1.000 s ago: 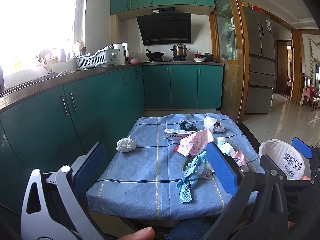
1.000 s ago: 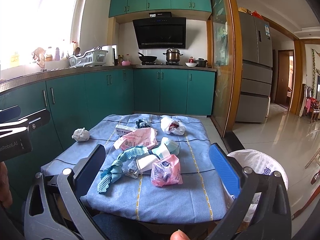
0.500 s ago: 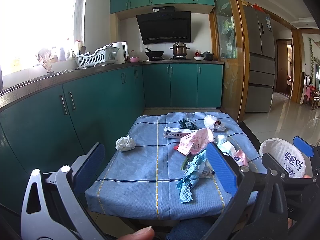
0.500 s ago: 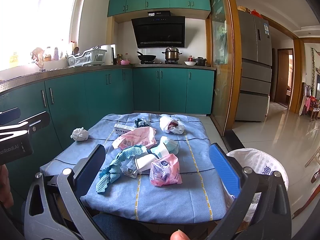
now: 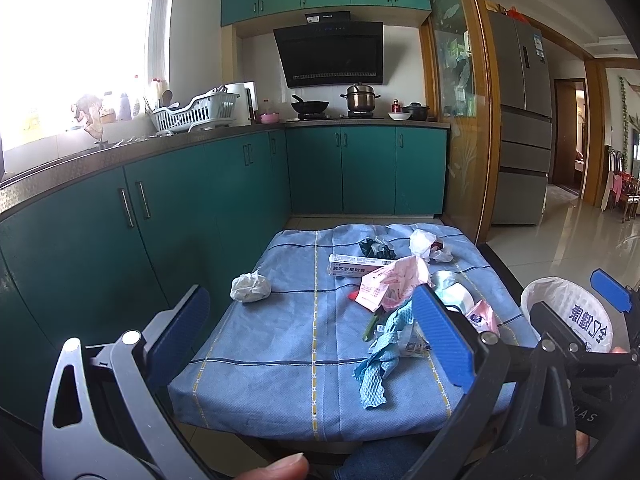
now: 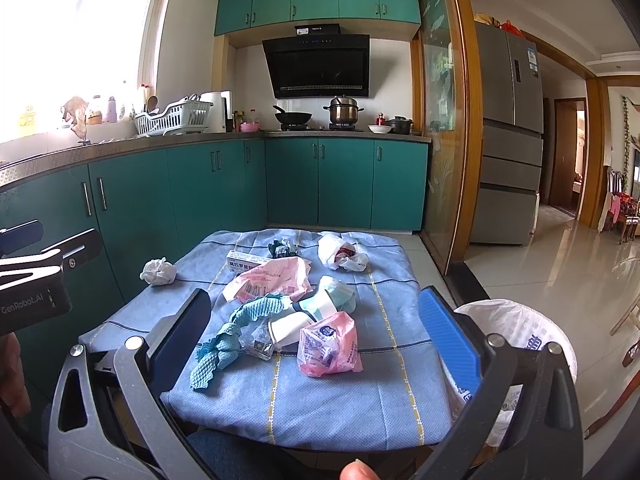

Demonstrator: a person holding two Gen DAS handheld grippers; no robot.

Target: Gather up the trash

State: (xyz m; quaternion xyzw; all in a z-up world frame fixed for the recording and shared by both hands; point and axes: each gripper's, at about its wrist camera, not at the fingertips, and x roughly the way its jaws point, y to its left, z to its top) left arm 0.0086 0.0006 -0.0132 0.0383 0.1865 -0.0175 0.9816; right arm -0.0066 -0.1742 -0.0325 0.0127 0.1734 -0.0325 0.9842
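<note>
The trash [image 6: 288,312] lies in a loose heap on the blue cloth [image 6: 340,396] of the small table, mostly right of centre in the left wrist view. Nothing appears collected yet: every piece seen is on the cloth, and neither gripper holds anything, so I judge the task barely begun.

In the right wrist view, the pink packet [image 6: 329,345] sits nearest, at about 6 o'clock of the heap. The teal rag [image 6: 236,330] stretches from the heap's middle toward 7 o'clock, its long axis diagonal, its far end pointing at the pink bag [image 6: 272,278]. The box [image 5: 358,265] lies at 12 o'clock with its long axis across the table, left to right. A white wad [image 6: 159,272] sits alone at 10 o'clock, well apart. A white bag [image 6: 343,257] with something red inside lies at 1 o'clock.

The bin [image 6: 520,340], lined in white plastic, stands off the table's right edge at 3 o'clock; I cannot see whether anything is inside.

The left gripper [image 5: 308,340] and right gripper [image 6: 316,336] both hover before the near edge, jaws spread wide and empty.
</note>
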